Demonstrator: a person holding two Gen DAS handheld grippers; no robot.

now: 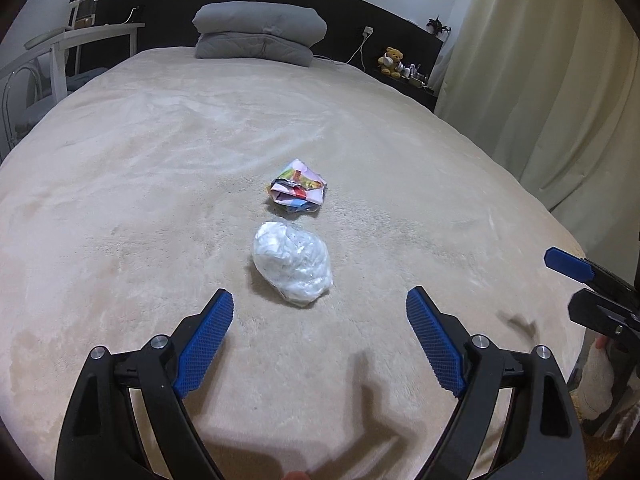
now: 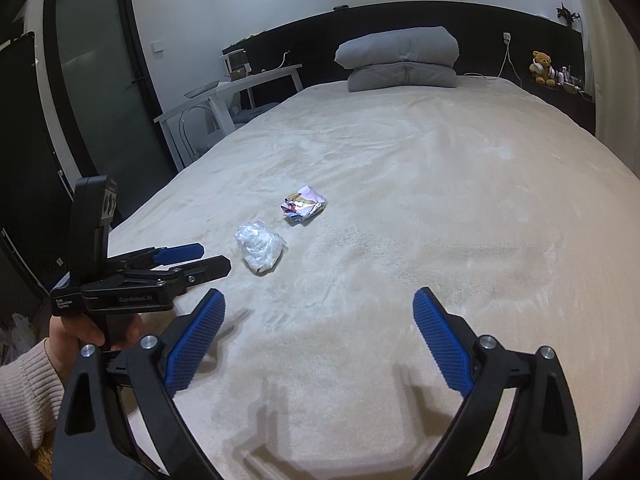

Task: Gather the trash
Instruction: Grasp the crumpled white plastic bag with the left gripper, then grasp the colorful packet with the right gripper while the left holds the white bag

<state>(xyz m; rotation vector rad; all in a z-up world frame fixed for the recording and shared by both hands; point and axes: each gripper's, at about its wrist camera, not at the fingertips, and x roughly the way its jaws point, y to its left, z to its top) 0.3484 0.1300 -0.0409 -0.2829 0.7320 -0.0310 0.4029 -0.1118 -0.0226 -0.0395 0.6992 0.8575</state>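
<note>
Left wrist view: wide-open left gripper (image 1: 320,304), blue ribbed pads spread far apart, nothing between them, hovering over the near end of a cream plush bed cover (image 1: 120,184). Just ahead of the fingertips, a crumpled clear plastic bag (image 1: 293,263), lying on the cover around the middle of the bed, nearer the foot edge than the head. Just beyond it, close but apart, a crushed multicoloured paper wrapper (image 1: 298,189). At the head edge, two stacked grey pillows (image 1: 258,32) against a black headboard (image 1: 160,0). Past the far right corner, a small brown teddy bear (image 1: 391,61) on a dark shelf. Cream curtain (image 1: 540,80) along the right edge.

Right wrist view: right gripper (image 2: 319,305) likewise fully spread and holding nothing, above the foot edge. Both pieces of trash ahead and to the left, well short of the pads. Left hand (image 2: 90,330) in a pink knitted sleeve gripping the other tool's handle at the bed's left edge. White desk (image 2: 240,84) beyond that edge.
</note>
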